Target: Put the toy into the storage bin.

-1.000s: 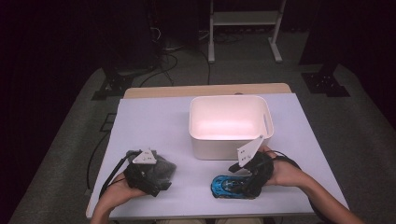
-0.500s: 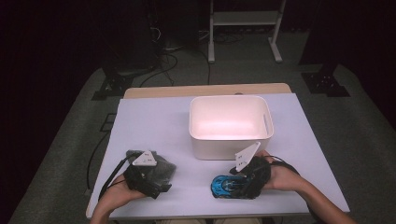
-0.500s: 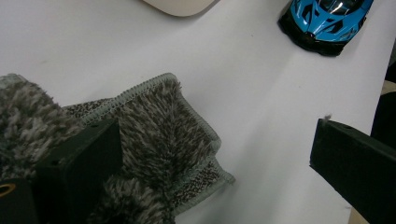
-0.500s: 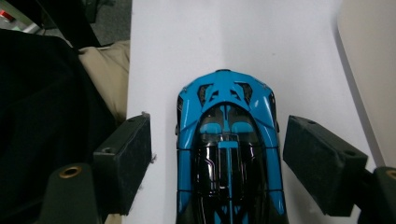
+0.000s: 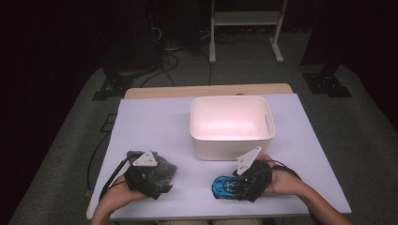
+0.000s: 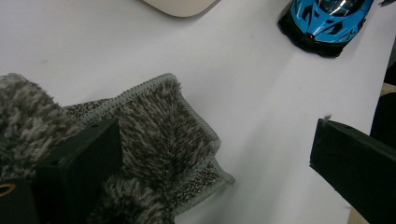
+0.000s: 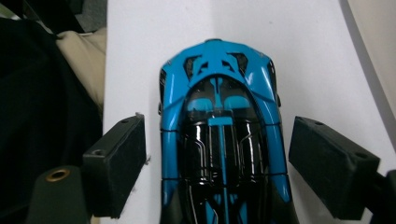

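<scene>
A blue and black toy car (image 5: 225, 186) stands on the white table near its front edge, right of centre. My right gripper (image 5: 237, 185) is low over it. In the right gripper view the car (image 7: 219, 116) lies lengthwise between the two black pads (image 7: 119, 161) with a gap on each side; the jaws have just been opening. A grey fuzzy cloth (image 5: 165, 169) lies bunched at the front left under my left gripper (image 5: 157, 177). In the left gripper view the cloth (image 6: 163, 135) sits against one pad (image 6: 81, 158), and the jaws stand wide open.
A white plastic bin (image 5: 232, 140) with nothing in it stands at the table's centre, just beyond the car. The table's front edge (image 7: 106, 70) runs close beside the car, with the person's lap below it. Bare tabletop (image 5: 155, 126) lies at the back left.
The right gripper has sunk lower over the blue car, which has stayed in place on the table. The left gripper and the cloth have not moved.
</scene>
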{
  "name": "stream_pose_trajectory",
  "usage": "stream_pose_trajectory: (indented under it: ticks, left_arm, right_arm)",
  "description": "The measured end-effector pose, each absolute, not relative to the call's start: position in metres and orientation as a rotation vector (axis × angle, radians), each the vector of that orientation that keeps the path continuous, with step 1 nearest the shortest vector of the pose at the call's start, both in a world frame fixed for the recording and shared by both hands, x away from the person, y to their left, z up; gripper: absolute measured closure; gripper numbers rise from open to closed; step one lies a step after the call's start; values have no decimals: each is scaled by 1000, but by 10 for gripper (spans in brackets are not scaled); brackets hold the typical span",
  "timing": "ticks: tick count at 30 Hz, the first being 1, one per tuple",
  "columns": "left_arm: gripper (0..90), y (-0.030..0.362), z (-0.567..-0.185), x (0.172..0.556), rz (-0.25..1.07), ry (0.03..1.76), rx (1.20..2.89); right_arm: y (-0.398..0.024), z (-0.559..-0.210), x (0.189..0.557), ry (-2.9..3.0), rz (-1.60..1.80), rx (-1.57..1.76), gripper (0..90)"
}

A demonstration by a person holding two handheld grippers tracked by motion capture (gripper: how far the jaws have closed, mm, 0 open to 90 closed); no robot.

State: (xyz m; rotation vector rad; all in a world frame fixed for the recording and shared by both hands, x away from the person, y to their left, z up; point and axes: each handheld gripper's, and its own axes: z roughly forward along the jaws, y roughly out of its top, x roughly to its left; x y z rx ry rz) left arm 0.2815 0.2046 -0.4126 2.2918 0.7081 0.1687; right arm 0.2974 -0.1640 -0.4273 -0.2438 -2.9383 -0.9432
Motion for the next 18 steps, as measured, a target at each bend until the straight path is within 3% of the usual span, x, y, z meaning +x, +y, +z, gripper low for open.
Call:
stream_pose_trajectory:
  ticks: [18]
  left_arm:
    - [18, 203, -413, 281, 150, 698, 2292]
  right_arm:
    - [-162, -446, 294, -2968, -935, -246, 160]
